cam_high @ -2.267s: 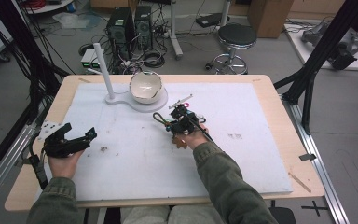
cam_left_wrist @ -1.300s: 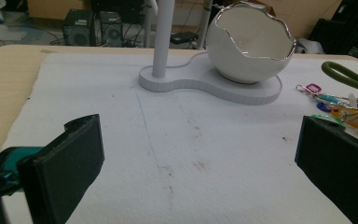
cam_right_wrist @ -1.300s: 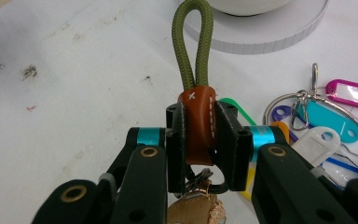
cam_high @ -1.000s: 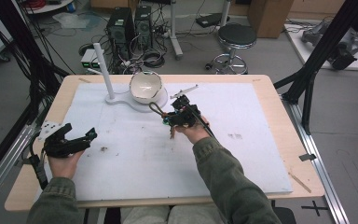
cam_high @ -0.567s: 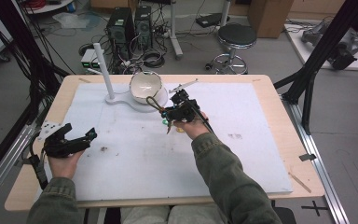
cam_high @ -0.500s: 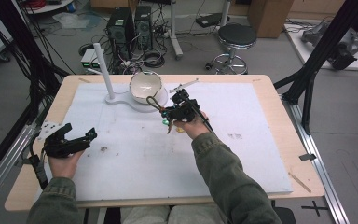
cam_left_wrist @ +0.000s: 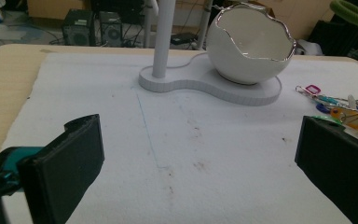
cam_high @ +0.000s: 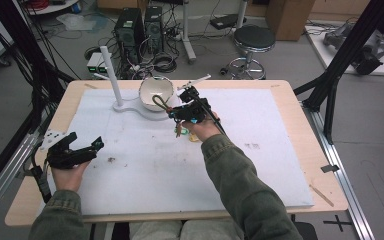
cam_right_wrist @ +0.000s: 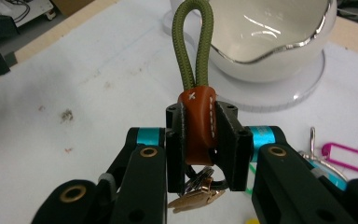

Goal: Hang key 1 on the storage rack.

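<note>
My right gripper (cam_right_wrist: pixel 200 135) is shut on the brown leather tab (cam_right_wrist: pixel 198 123) of a key strap. Its olive green cord loop (cam_right_wrist: pixel 195 46) sticks up toward the white bowl (cam_right_wrist: pixel 261 32). Brass keys (cam_right_wrist: pixel 196 196) hang under the jaws. From above, the right gripper (cam_high: pixel 176 113) hovers just right of the silver-rimmed bowl (cam_high: pixel 156 92), with the cord loop (cam_high: pixel 158 102) at the rim's edge. Coloured key tags (cam_high: pixel 182 131) trail below it on the mat. My left gripper (cam_high: pixel 86 145) rests open at the mat's left edge, nothing between its jaws (cam_left_wrist: pixel 200 156).
The bowl sits on a white base (cam_high: pixel 140 111) with an upright white post (cam_high: pixel 109 75) at the back left. A pink tag (cam_right_wrist: pixel 345 157) and other tags (cam_left_wrist: pixel 340 105) lie on the white mat (cam_high: pixel 260 165). The table's wooden edge (cam_high: pixel 320 150) borders it.
My right gripper has risen and moved left toward the bowl, carrying the key strap with it. The left gripper has stayed where it was.
</note>
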Tool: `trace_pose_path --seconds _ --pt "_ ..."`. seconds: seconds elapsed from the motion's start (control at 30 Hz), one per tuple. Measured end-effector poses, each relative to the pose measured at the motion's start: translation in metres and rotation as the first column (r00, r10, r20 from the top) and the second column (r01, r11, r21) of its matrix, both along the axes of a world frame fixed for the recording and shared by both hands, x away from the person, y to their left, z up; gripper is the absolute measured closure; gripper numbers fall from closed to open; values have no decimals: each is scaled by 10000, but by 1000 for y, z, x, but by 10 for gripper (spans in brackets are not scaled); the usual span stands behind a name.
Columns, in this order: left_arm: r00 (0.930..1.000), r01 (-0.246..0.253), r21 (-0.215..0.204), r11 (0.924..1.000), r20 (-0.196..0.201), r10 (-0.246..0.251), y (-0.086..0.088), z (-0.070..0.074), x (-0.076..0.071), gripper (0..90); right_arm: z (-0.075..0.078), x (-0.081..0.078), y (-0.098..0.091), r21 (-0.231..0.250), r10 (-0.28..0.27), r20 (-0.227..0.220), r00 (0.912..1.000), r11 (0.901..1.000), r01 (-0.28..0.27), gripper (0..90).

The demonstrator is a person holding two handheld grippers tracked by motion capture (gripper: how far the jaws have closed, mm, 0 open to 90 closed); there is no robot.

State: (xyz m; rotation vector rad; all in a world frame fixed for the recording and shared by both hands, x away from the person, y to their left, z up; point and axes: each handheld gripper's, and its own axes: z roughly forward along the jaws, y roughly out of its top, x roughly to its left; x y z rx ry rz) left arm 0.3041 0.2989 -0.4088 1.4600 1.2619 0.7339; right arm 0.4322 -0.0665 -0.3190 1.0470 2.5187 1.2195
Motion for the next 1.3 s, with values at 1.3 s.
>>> trace_pose_path --seconds 1.3 --pt "9999 94 -166 9998 -37 -95 1 -1 2 17 45 20 70 -152 803 120 9967 9967 -801 743"
